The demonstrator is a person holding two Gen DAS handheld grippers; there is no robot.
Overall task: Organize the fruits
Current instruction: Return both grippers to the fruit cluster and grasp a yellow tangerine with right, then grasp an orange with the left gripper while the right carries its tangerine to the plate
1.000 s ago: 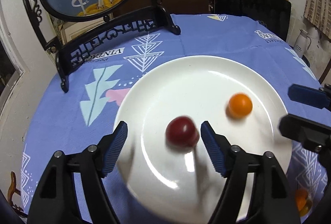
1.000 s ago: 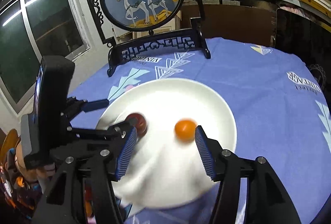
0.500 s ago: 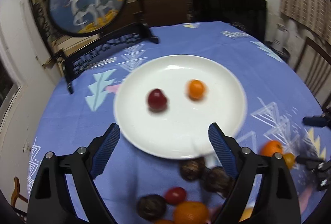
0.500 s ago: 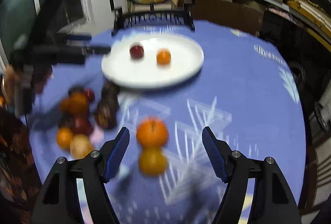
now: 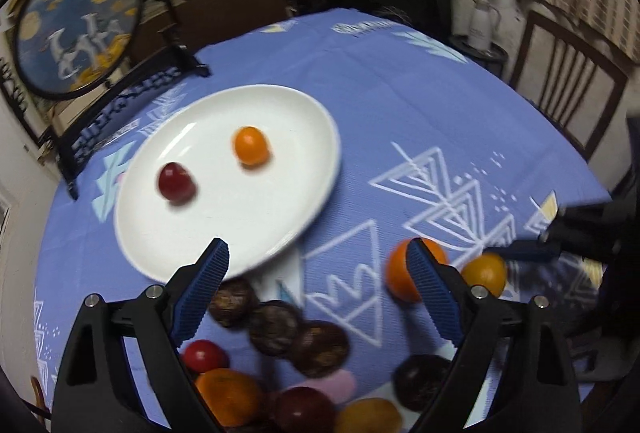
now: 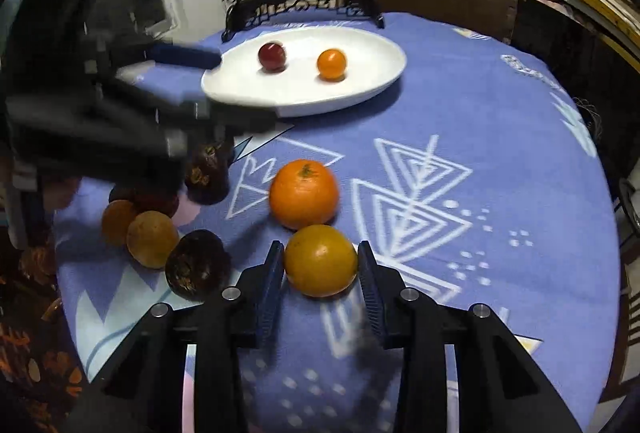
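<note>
Right wrist view: right gripper point(image 6: 320, 265) jaws have just been closing and now sit narrow, pads against both sides of the yellow-orange round fruit point(image 6: 320, 260) on the blue patterned tablecloth point(image 6: 500, 153). Just ahead of the fingertips, touching that fruit, is the larger orange mandarin point(image 6: 303, 193). Right of the fingers the cloth is bare out to the table's rounded edge; left of them it is crowded: a dark brown wrinkled fruit point(image 6: 197, 270) just beside the left finger, more orange and dark fruits beyond.

Left wrist view: left gripper point(image 5: 316, 293) jaws have just been opening and stand wide, nothing between the pads. Three dark brown fruits point(image 5: 276, 327) lie between and just below the fingertips; red and orange fruits sit nearer the camera. The mandarin is partly behind the right finger.

White round ceramic plate point(image 5: 304, 121), ahead of the left finger, holds a small dark red fruit point(image 5: 176, 182) and a small orange fruit point(image 5: 250, 146), apart from each other.
</note>
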